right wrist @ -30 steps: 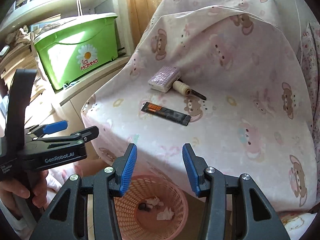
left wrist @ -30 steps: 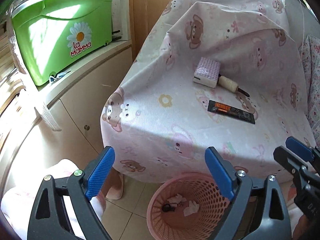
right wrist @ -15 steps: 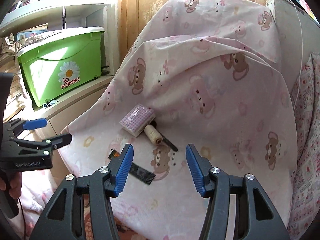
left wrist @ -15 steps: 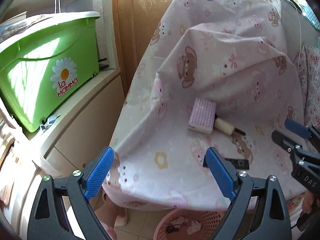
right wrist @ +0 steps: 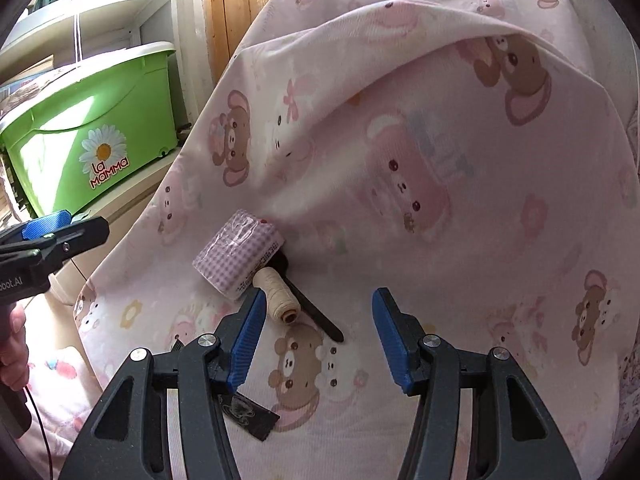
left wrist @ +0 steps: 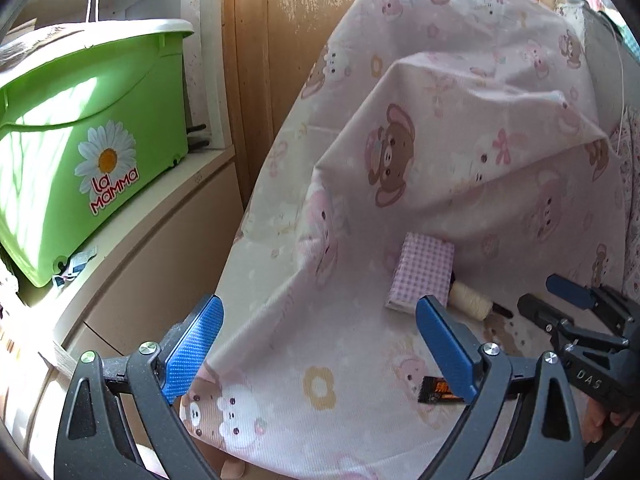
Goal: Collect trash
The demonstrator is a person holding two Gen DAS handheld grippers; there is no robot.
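Observation:
A black snack wrapper (right wrist: 252, 416) lies flat on the pink bear-print cloth (right wrist: 440, 200), partly hidden under my right gripper's left finger. In the left wrist view the wrapper (left wrist: 438, 390) peeks out behind the right finger. My right gripper (right wrist: 320, 340) is open above the cloth with nothing between its fingers. My left gripper (left wrist: 318, 346) is wide open and empty over the cloth's front left edge. The right gripper (left wrist: 572, 312) shows at the right of the left wrist view, and the left gripper (right wrist: 52, 232) at the left of the right wrist view.
A purple gingham tissue pack (right wrist: 236, 256), a cream thread spool (right wrist: 278, 294) and a black stick (right wrist: 316, 312) lie together on the cloth. A green lidded bin (left wrist: 80, 160) stands on a beige cabinet (left wrist: 160, 248) at the left. Wooden doors rise behind.
Both grippers have moved forward over the cloth. The pink basket on the floor has dropped out of view. The right gripper's jaws stand a little wider than before.

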